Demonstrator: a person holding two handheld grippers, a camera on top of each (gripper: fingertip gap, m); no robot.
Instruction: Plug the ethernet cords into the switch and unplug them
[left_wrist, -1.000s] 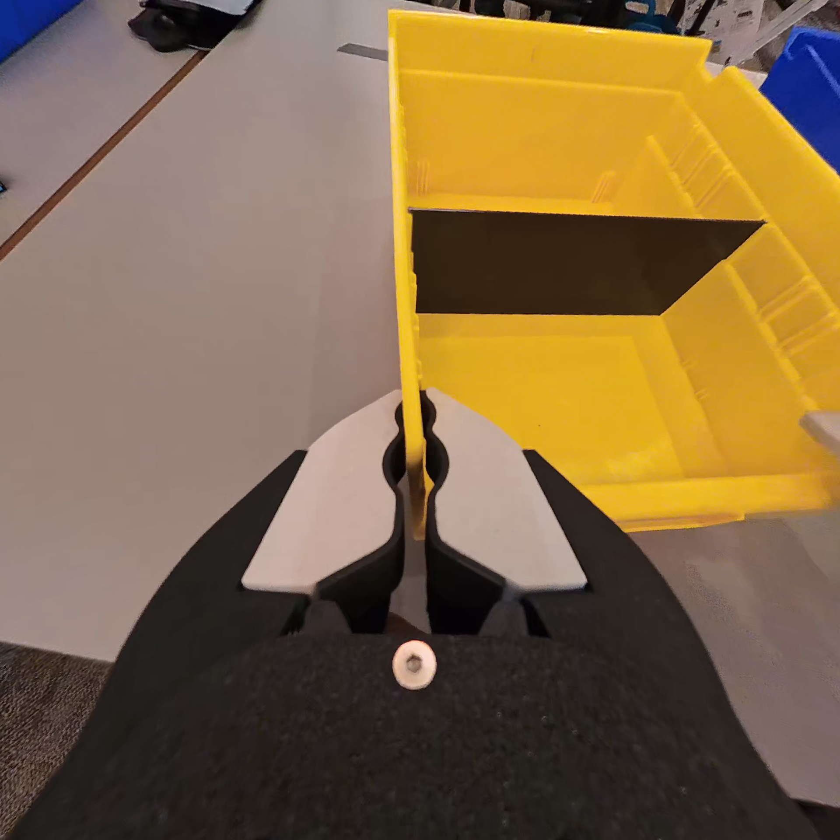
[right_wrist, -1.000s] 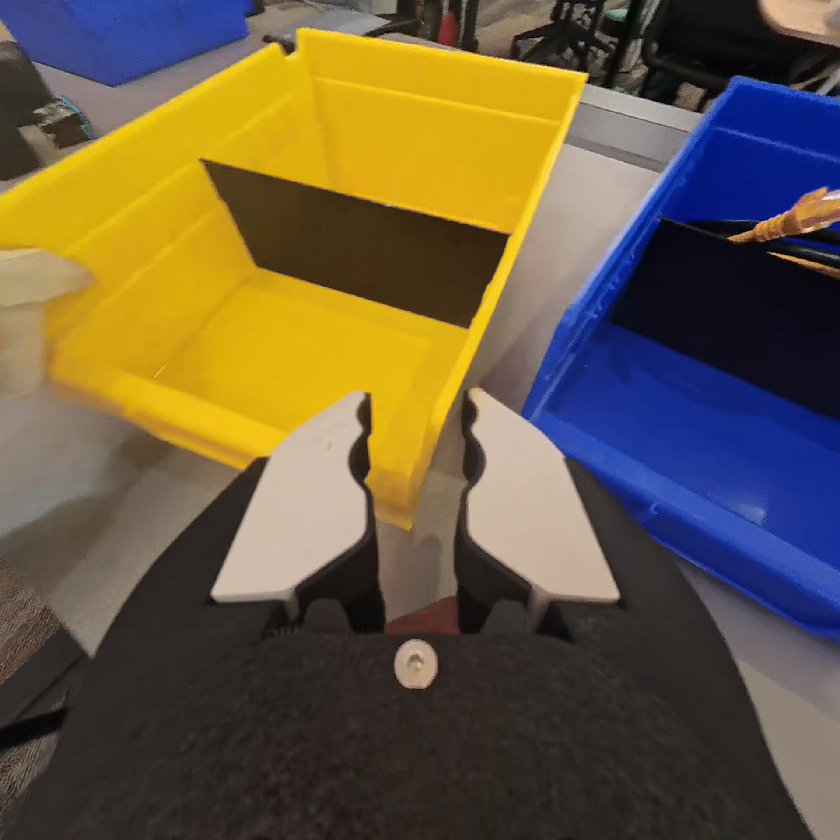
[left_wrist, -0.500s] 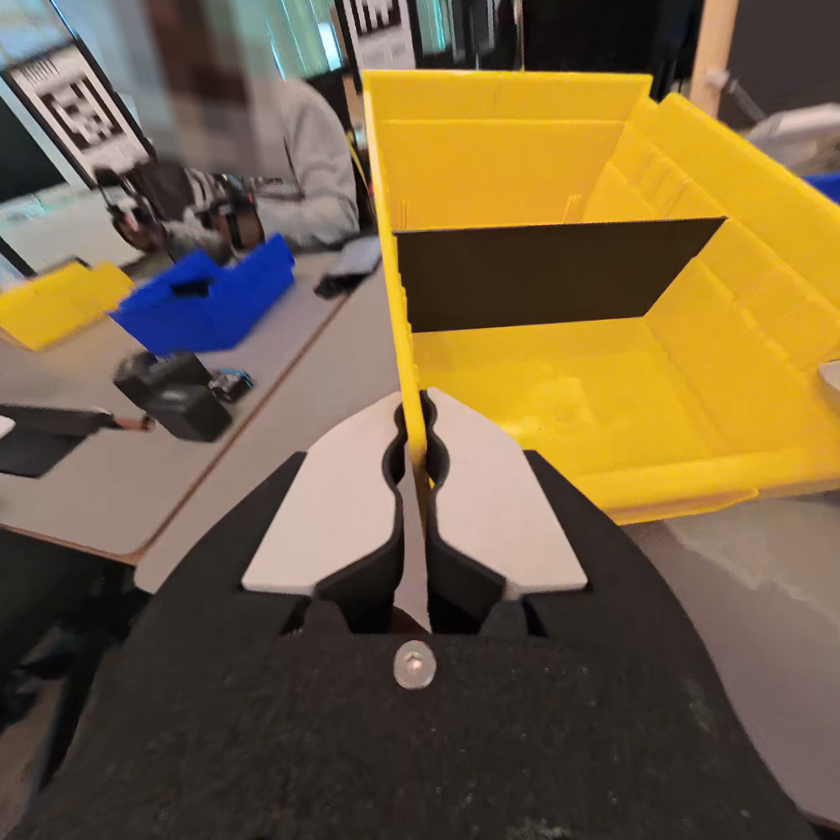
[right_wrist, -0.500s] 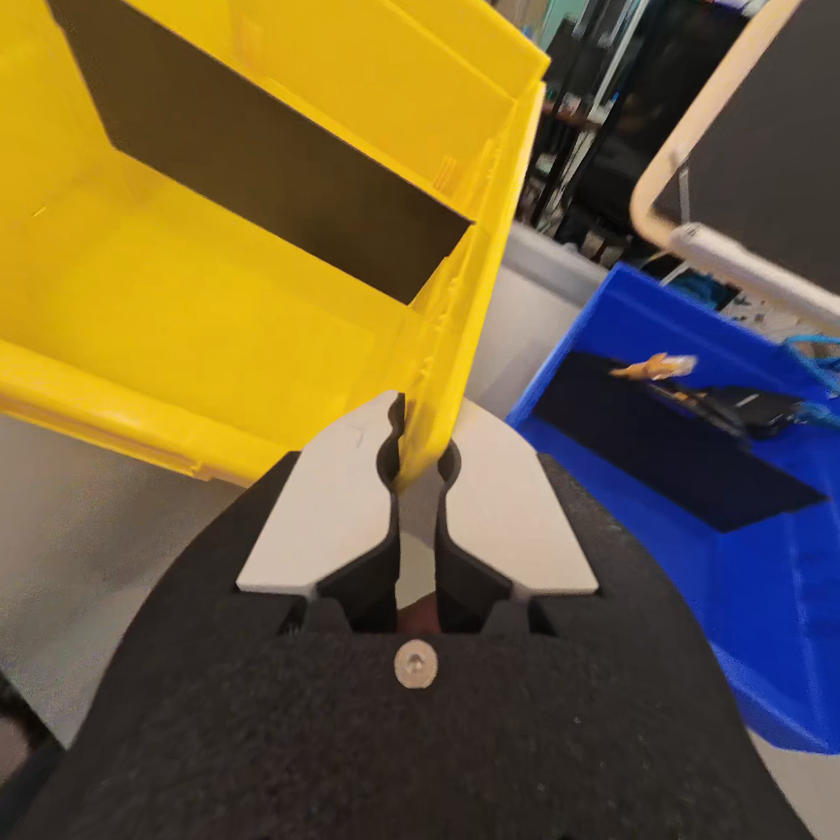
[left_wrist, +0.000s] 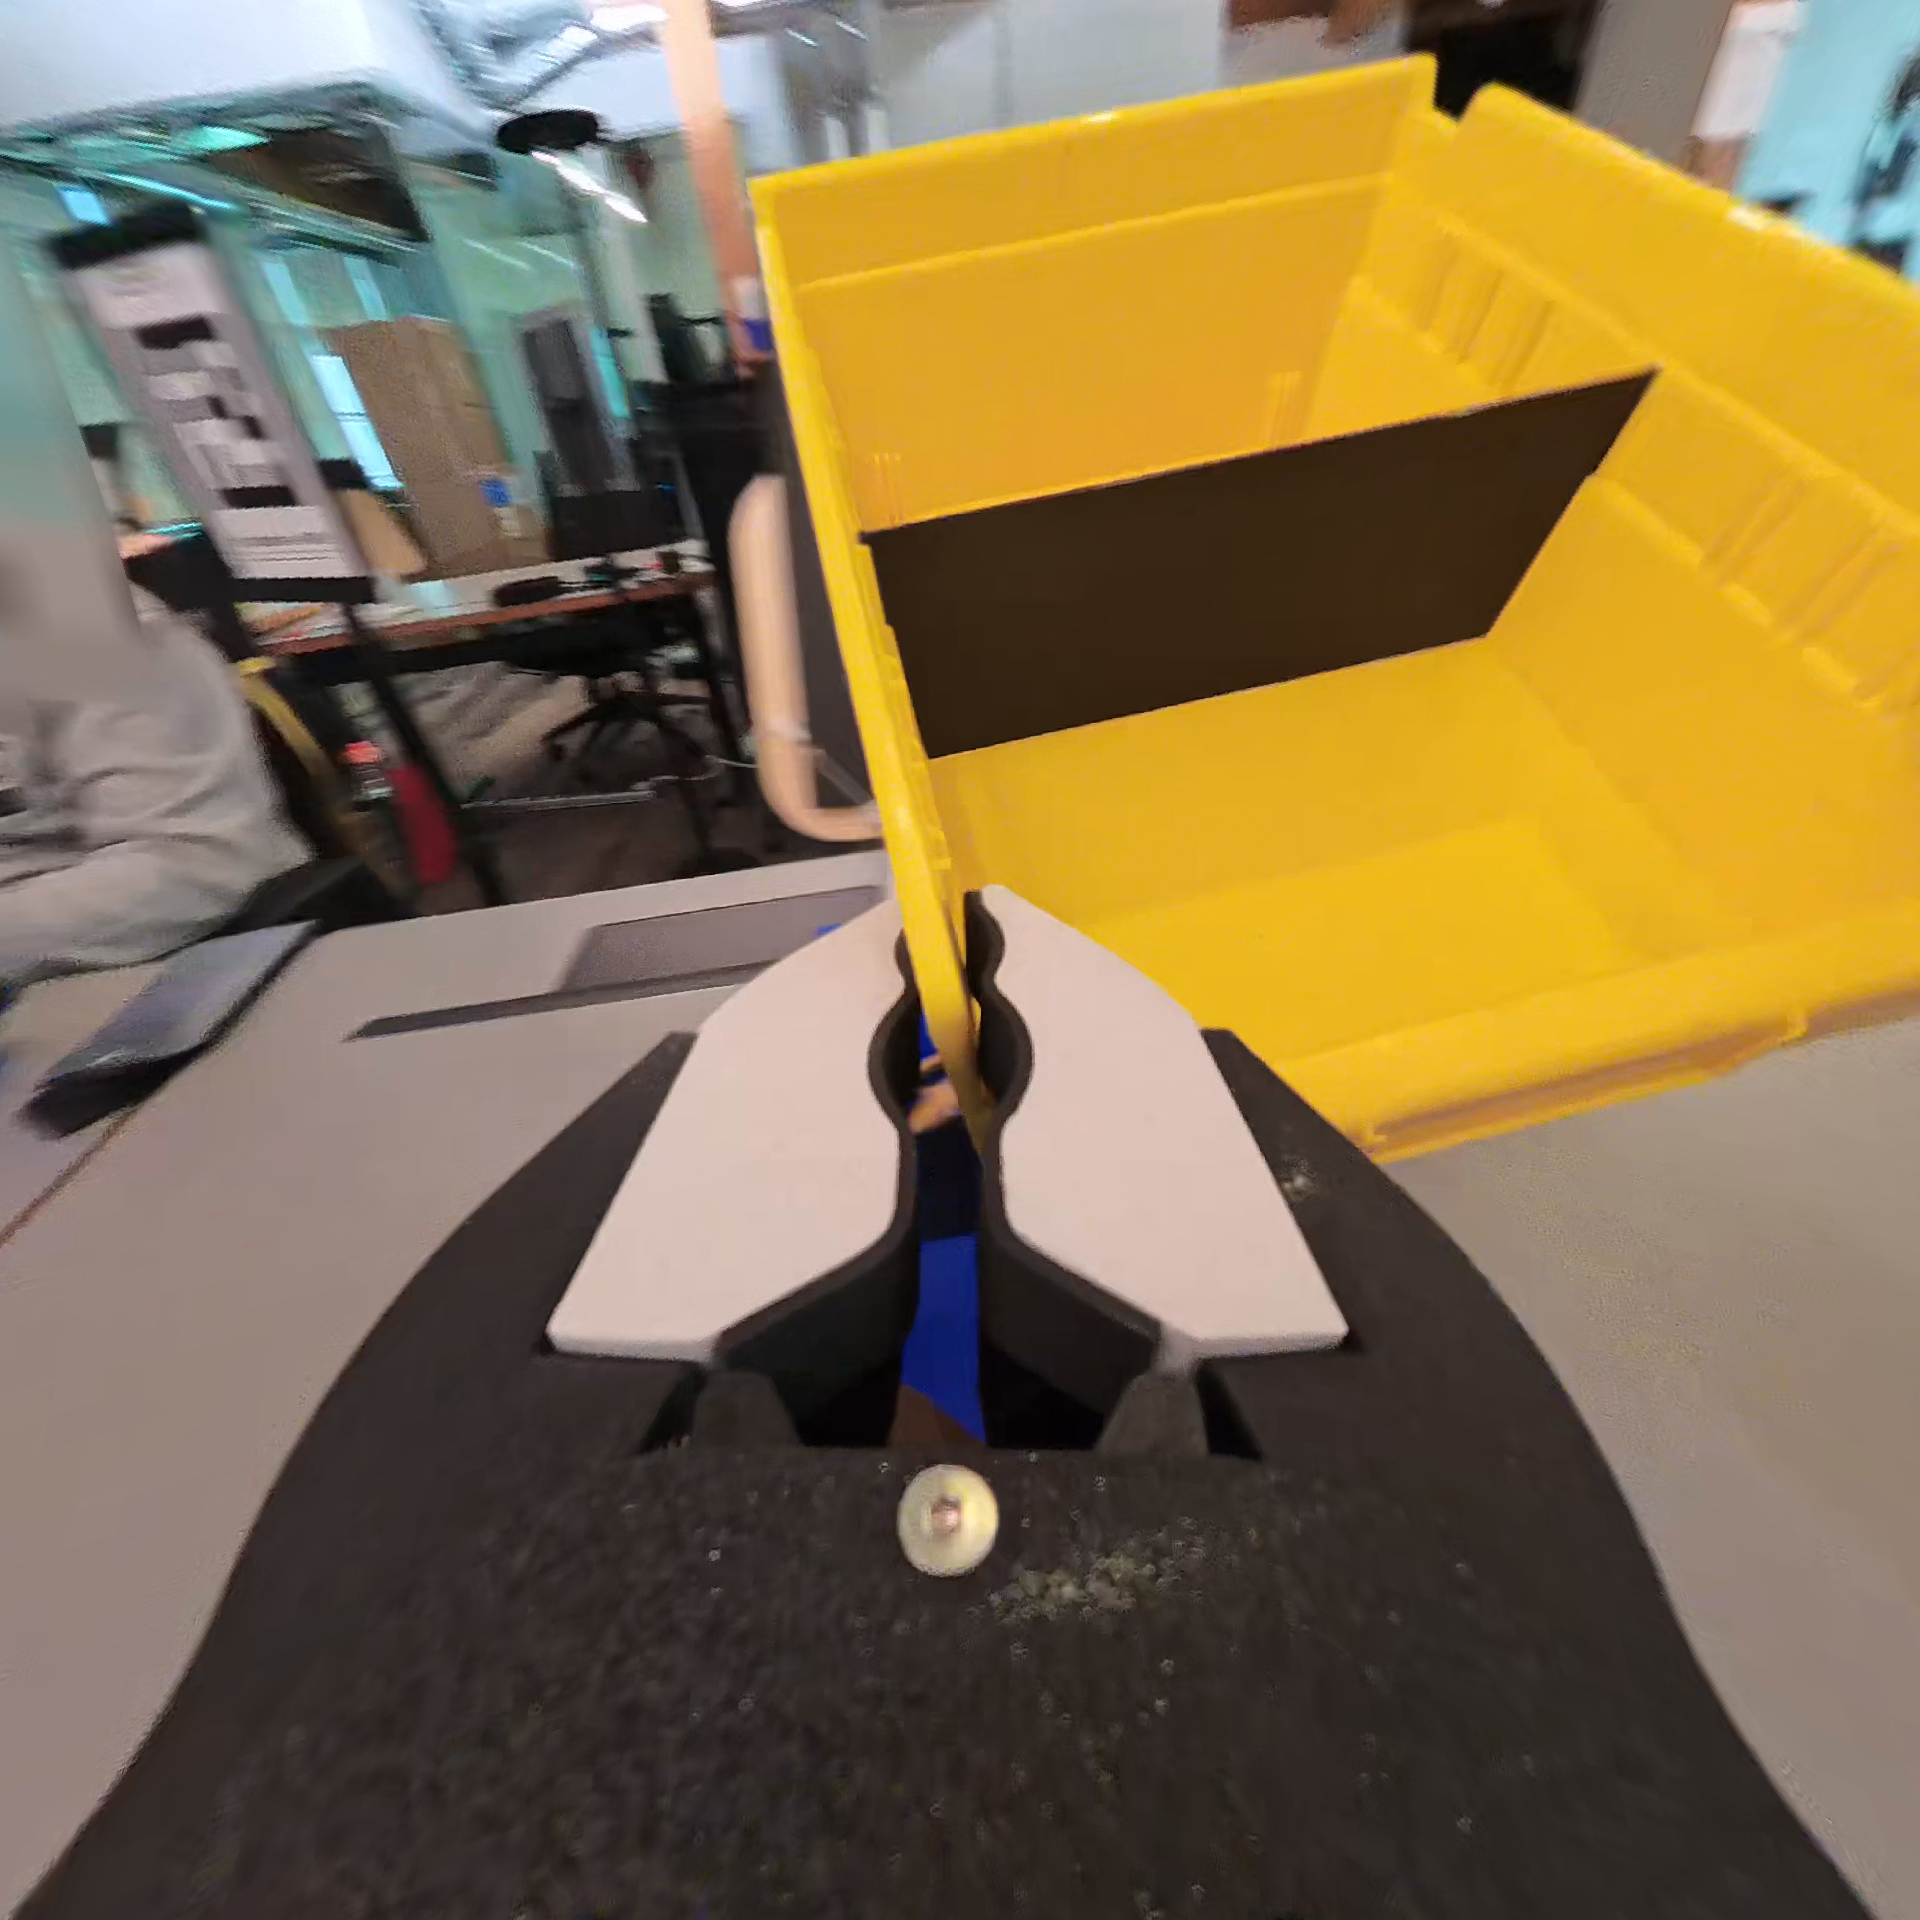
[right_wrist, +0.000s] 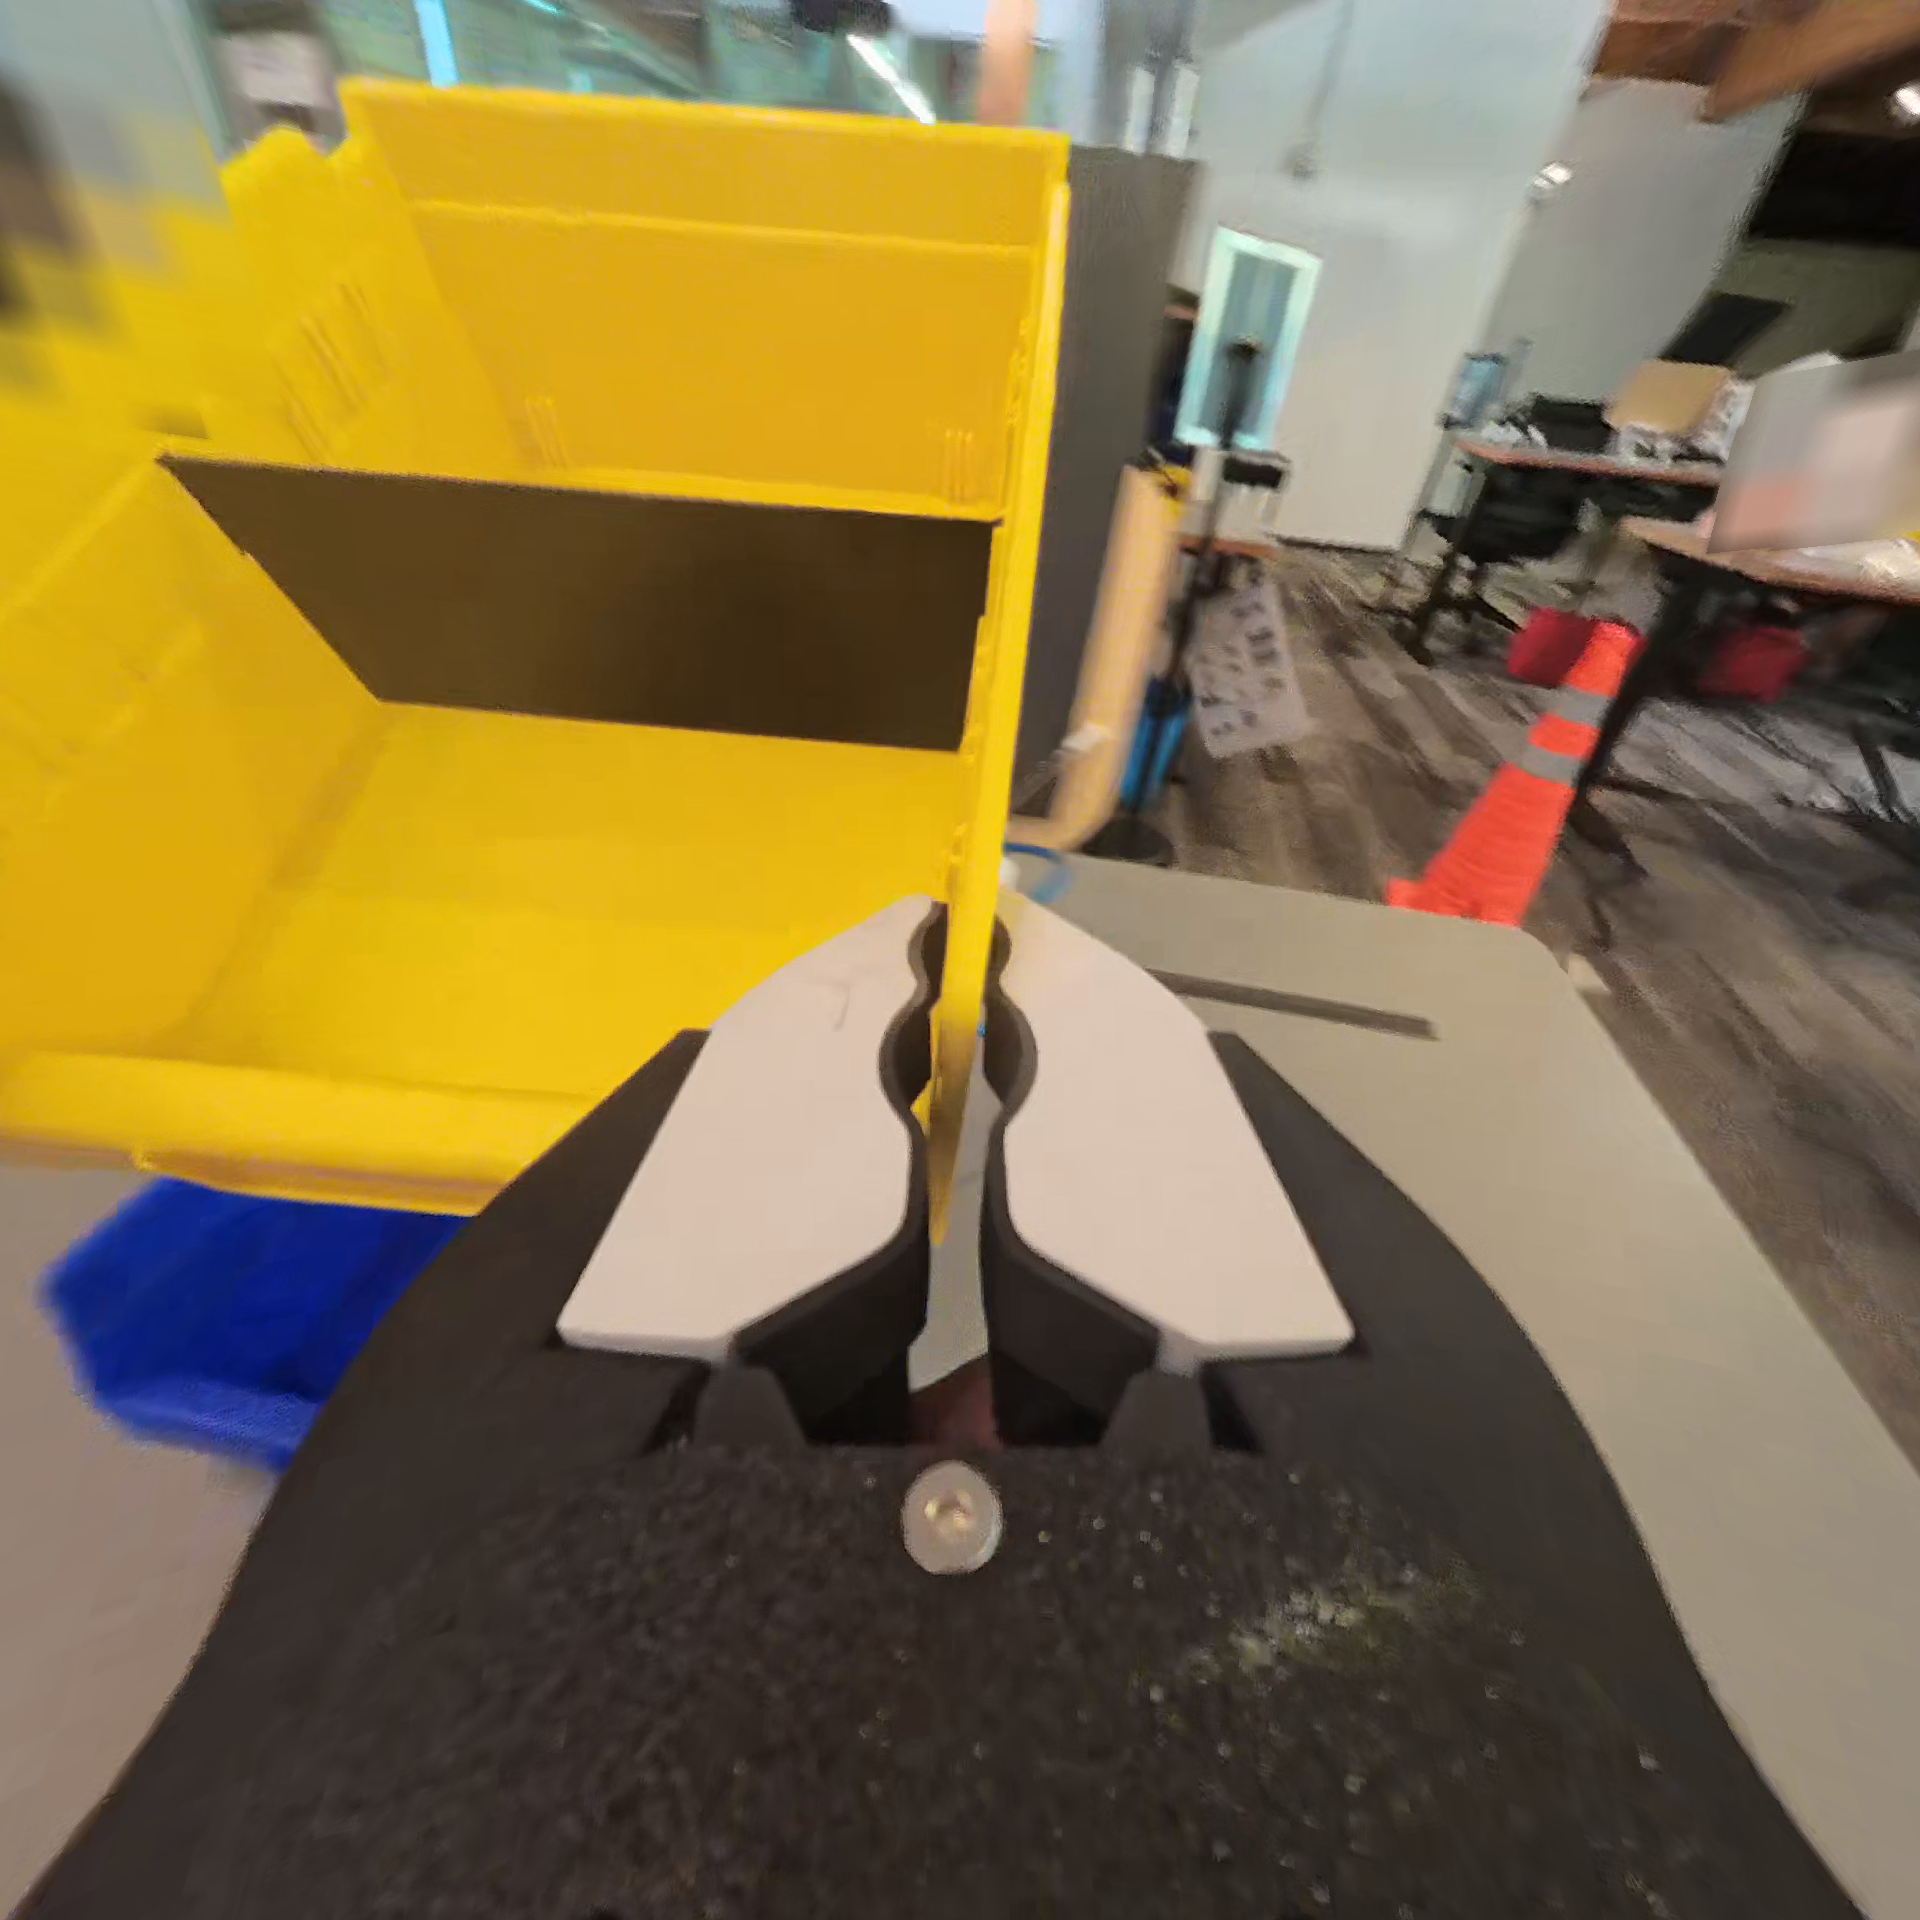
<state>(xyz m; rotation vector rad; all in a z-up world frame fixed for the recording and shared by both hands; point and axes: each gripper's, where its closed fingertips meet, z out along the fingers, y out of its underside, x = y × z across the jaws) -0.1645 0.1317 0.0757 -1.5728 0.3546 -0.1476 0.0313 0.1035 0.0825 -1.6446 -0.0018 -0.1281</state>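
Grey tabletop (left_wrist: 260, 1195) below, well under the raised bin. Large yellow plastic bin (left_wrist: 1455, 935) with a black divider panel (left_wrist: 1226, 582), held aloft and tilted, 2 compartments bare. Blue plastic bin (right_wrist: 208, 1309) beneath it. Left gripper (left_wrist: 945, 997) clamped on its left wall; right gripper (right_wrist: 961, 997) clamped on its right wall. Ethernet cords, switch: cannot tell where.
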